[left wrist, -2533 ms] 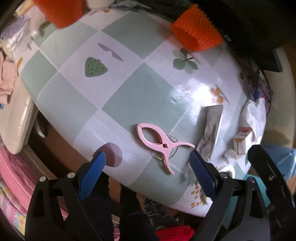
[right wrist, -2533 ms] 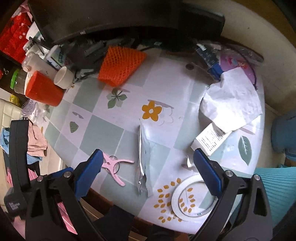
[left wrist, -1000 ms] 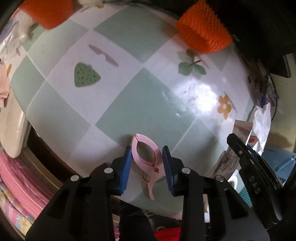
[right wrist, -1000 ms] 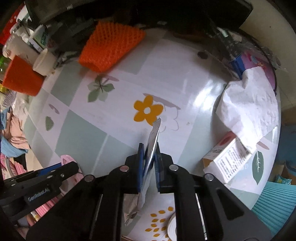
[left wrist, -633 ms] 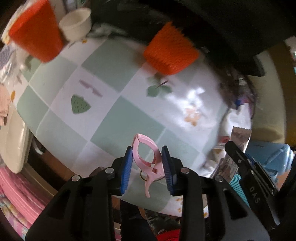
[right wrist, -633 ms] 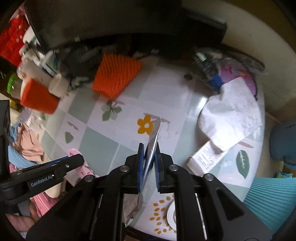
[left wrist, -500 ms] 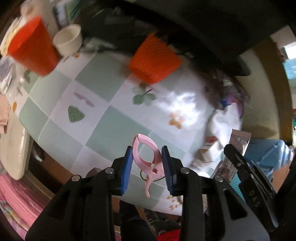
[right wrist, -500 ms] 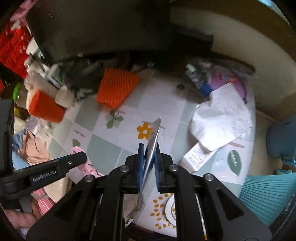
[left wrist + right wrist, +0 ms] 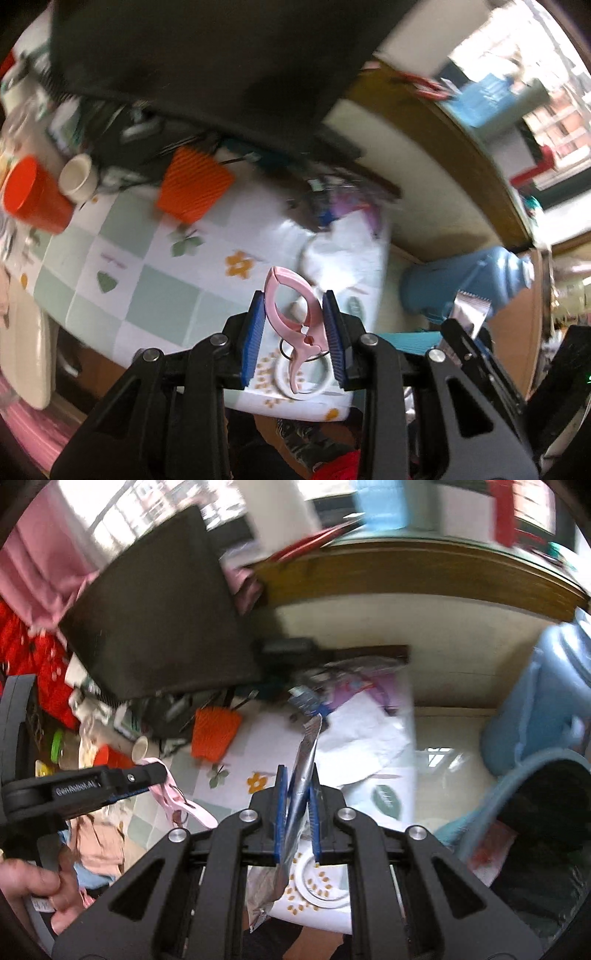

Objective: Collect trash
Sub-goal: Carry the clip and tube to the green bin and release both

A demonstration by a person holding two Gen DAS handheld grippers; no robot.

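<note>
My left gripper is clenched on the pink clothes peg, which I hold up in the air above the near edge of the tabletop; its metal ring hangs below my blue pads. My right gripper is clamped on the silver foil wrapper, which stands edge-on between the pads, its serrated top above them and its crumpled tail hanging beneath. Both are lifted clear of the tabletop. Below me, by the near edge, lies a white tape roll. Crumpled white paper sits toward the right edge. At the far edge are an orange mesh sleeve, a red cup and a small white cup. A blue bin stands off the right edge.
</note>
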